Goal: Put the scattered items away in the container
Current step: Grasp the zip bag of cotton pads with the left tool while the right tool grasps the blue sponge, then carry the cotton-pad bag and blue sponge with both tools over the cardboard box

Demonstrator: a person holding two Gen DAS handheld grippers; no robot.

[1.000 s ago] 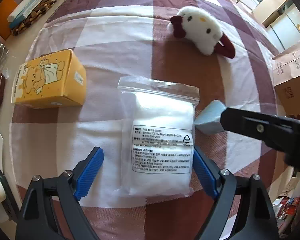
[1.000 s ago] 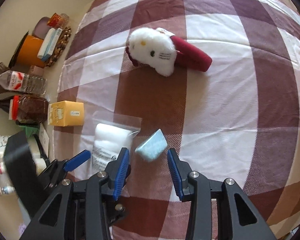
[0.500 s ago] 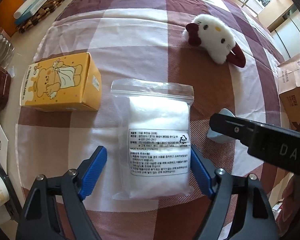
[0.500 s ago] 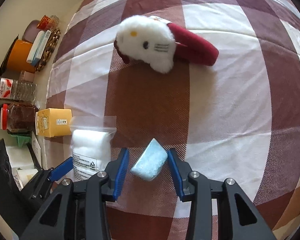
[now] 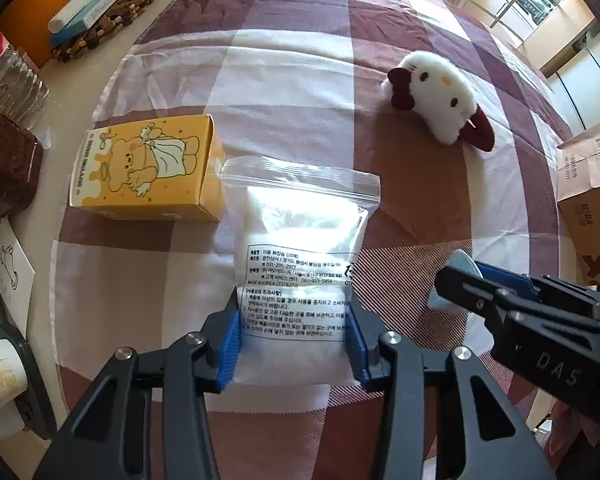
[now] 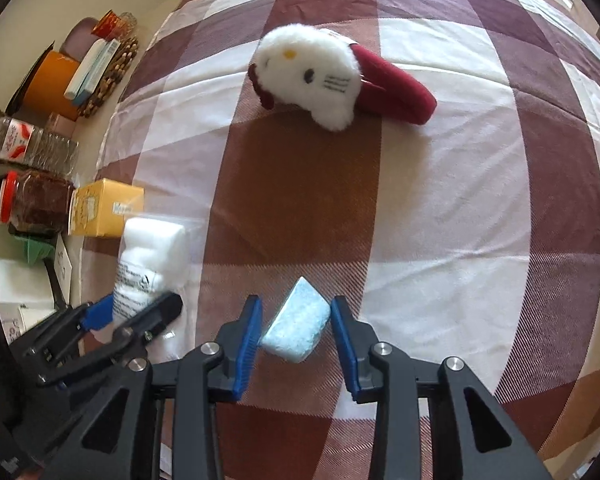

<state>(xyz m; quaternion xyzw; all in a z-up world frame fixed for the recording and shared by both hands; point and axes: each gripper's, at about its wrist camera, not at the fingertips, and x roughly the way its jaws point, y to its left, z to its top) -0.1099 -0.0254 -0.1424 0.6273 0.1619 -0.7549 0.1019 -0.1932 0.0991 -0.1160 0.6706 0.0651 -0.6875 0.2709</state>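
My left gripper [image 5: 294, 312] points down at a clear zip bag of white cotton [image 5: 300, 240]. Its jaws are closing and the blue pads press the bag's lower sides. In the right wrist view the same bag [image 6: 152, 248] bulges above that left gripper [image 6: 140, 312]. My right gripper [image 6: 296, 304] has a light blue sponge block [image 6: 298, 320] between its closing jaws, and both pads touch it. A yellow bear-print box [image 5: 140, 168] lies left of the bag. A white cat plush with a dark red body [image 5: 440, 92] lies farther back on the checked cloth [image 5: 292, 60].
A brown cardboard box [image 5: 588, 200] stands past the cloth's right edge. Left of the cloth sit a jar with a red lid [image 6: 36, 204], a plastic bottle [image 6: 28, 140], an orange pot [image 6: 48, 80] and a beaded trivet with a book [image 5: 100, 20].
The left jaws have closed from wide apart onto the cotton bag. The right jaws have narrowed until their pads meet the blue sponge. Both views have shifted slightly toward the plush.
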